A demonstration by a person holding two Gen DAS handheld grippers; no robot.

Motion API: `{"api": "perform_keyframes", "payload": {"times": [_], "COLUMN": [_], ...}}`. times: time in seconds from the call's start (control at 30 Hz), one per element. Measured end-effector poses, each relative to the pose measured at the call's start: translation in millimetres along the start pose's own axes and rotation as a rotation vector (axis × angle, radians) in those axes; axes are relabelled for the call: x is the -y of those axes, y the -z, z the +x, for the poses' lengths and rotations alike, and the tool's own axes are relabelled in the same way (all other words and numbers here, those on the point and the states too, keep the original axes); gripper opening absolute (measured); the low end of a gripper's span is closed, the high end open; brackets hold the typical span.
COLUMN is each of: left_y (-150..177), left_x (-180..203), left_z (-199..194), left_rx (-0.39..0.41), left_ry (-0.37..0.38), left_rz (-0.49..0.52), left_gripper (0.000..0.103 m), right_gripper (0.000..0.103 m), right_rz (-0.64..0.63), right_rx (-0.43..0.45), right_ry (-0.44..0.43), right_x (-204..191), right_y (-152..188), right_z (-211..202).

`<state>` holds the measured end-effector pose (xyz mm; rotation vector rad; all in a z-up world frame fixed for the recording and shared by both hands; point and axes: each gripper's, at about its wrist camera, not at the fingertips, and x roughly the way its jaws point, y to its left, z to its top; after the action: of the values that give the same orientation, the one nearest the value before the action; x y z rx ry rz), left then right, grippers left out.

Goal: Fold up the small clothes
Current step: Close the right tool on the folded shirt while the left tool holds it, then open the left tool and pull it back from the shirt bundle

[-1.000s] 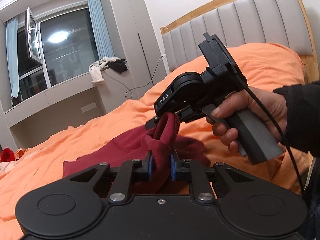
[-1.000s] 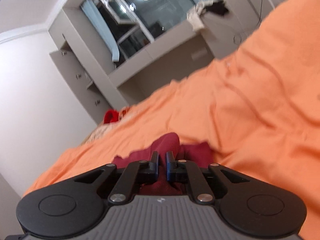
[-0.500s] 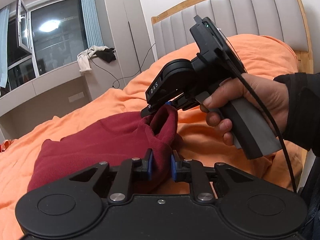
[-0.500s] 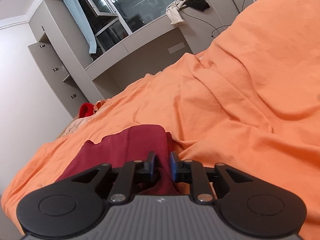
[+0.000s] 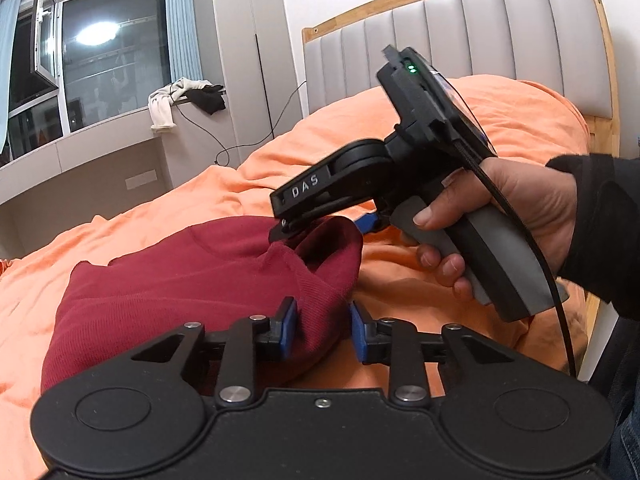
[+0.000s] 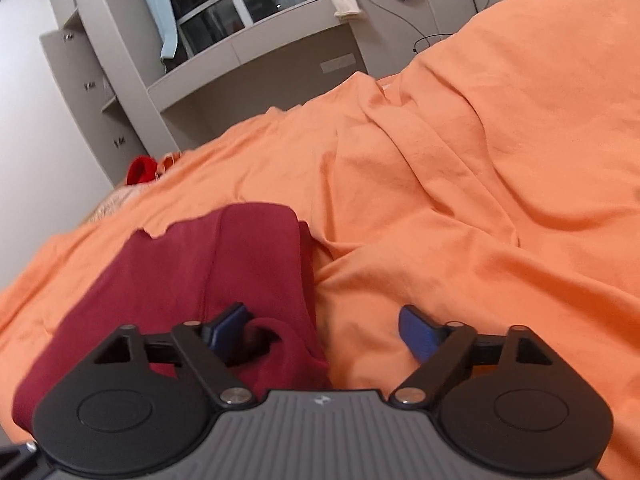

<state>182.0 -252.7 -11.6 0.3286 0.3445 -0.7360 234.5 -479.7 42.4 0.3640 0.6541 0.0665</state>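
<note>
A dark red knit garment [image 5: 180,280] lies folded on the orange bedsheet [image 5: 400,128]. In the left wrist view its raised folded edge sits between the blue pads of my left gripper [image 5: 323,330], whose jaws are opening. The left pad touches the cloth and the right pad stands just clear of it. A hand holds my right gripper [image 5: 328,226] over the far end of that fold. In the right wrist view my right gripper [image 6: 324,332] is opening wide. A loop of the garment [image 6: 240,264] lies against its left pad [image 6: 228,326], unpinched.
A grey padded headboard [image 5: 480,32] with a wooden frame rises behind the bed. On the window ledge lie white and black clothes [image 5: 184,96] with a cable hanging down. A red item [image 6: 140,170] sits at the bed's far end beside a grey cabinet [image 6: 92,80].
Both grippers had the red fold pinched and lifted. Now the right jaws have spread wide, the left have parted a little, and the garment has sunk onto the bed.
</note>
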Motion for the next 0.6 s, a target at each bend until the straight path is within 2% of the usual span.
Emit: {"api": "perform_keyframes", "payload": {"times": [0.1, 0.23, 0.27, 0.43, 0.6], "left_y": [-0.6, 0.4, 0.9, 0.6, -9.4], "left_x": [0.0, -2.4, -3.4, -8.7, -16.2], "left_z": [0.4, -3.6, -4.9, -15.6, -29.7], "left_rx": [0.002, 0.019, 0.024, 0.062, 0.081], "left_ry": [0.002, 0.041, 0.052, 0.095, 0.05], "left_rz": [0.001, -0.032, -0.041, -0.094, -0.136], "left_gripper": [0.037, 0.054, 0.056, 0.073, 0.089], "right_gripper": [0.095, 0.101, 0.103, 0.103, 0.103], "right_rz": [-0.023, -0.066, -0.081, -0.125, -0.127], "right_rx": [-0.007, -0.006, -0.002, 0.017, 0.028], "right_ry": [0.009, 0.035, 0.046, 0.066, 0.065], "right_x": [0.8, -1.5, -3.2, -6.7, -6.0], "right_y": [1.5, 4.3, 5.4, 9.6, 12.5], "right_z": [-0.4, 1.6, 2.1, 2.0, 1.2]}}
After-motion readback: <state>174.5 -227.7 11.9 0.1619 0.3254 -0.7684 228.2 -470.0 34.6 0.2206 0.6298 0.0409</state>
